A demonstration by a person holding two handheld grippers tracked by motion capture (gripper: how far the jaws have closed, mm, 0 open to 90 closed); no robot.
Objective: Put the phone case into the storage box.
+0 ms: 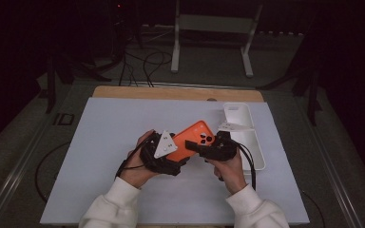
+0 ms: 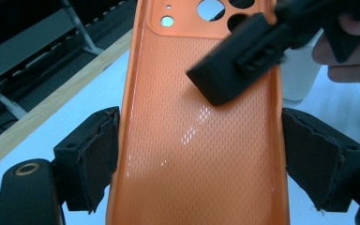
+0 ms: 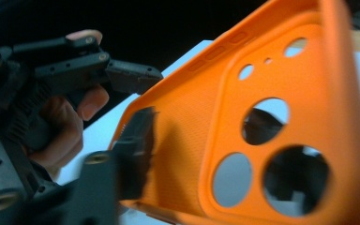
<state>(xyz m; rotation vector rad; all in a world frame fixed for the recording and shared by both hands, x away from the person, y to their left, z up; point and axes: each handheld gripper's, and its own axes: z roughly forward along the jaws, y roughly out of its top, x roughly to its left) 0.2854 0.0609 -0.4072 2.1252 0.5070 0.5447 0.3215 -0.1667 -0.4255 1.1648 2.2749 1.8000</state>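
I'm holding the orange phone case (image 1: 192, 139) above the desk (image 1: 100, 156), right of its middle. My left gripper (image 2: 197, 154) is clamping its long edges to steady it. My right gripper (image 1: 209, 145) is half open, one jaw on the case's inside, probably taking a second grip. The other jaw is sitting behind the case, so I can't tell whether it's pinching. The white box (image 1: 247, 133) is lying along the right edge.
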